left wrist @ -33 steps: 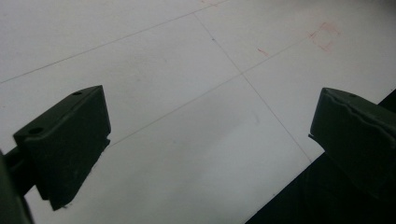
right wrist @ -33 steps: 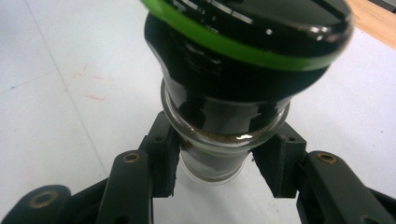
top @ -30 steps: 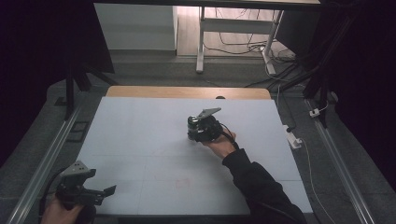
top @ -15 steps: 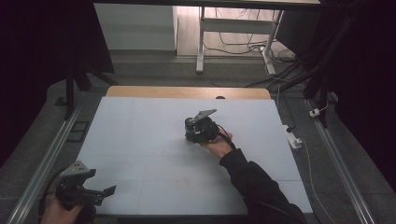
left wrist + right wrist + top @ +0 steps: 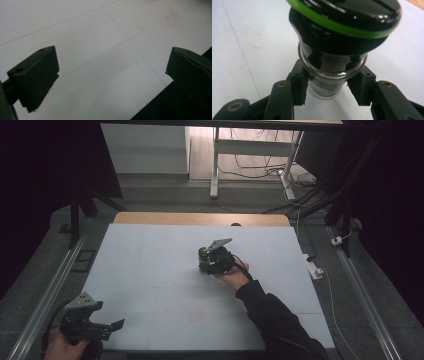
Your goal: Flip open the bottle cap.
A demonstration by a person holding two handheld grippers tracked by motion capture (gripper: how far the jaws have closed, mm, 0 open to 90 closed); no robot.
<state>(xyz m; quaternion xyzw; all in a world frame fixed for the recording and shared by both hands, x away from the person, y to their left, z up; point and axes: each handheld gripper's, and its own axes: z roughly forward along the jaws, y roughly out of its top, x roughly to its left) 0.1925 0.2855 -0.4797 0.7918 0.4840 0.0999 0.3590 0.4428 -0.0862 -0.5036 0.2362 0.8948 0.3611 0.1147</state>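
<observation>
My right gripper point(image 5: 206, 263) stands near the middle of the white tabletop point(image 5: 150, 260), shut on a small glass bottle point(image 5: 329, 62). The bottle has a glossy black cap with a green ring. In the right gripper view both pads point(image 5: 299, 82) press the glass body just below the cap, and the bottle point(image 5: 203, 255) stands upright on the table. My left gripper point(image 5: 111, 327) is at the near left corner of the table, held in a hand. Its jaws are wide apart with nothing between them, over bare white surface point(image 5: 100, 45).
A wooden strip point(image 5: 200, 218) runs along the table's far edge. Metal rails point(image 5: 50, 290) flank both sides. A white power strip point(image 5: 314, 269) with a cable lies off the right edge. Faint red pencil marks point(image 5: 195, 316) sit near the front middle.
The right hand has shifted slightly left and toward the near side with the bottle in its grip. The left gripper has stayed put.
</observation>
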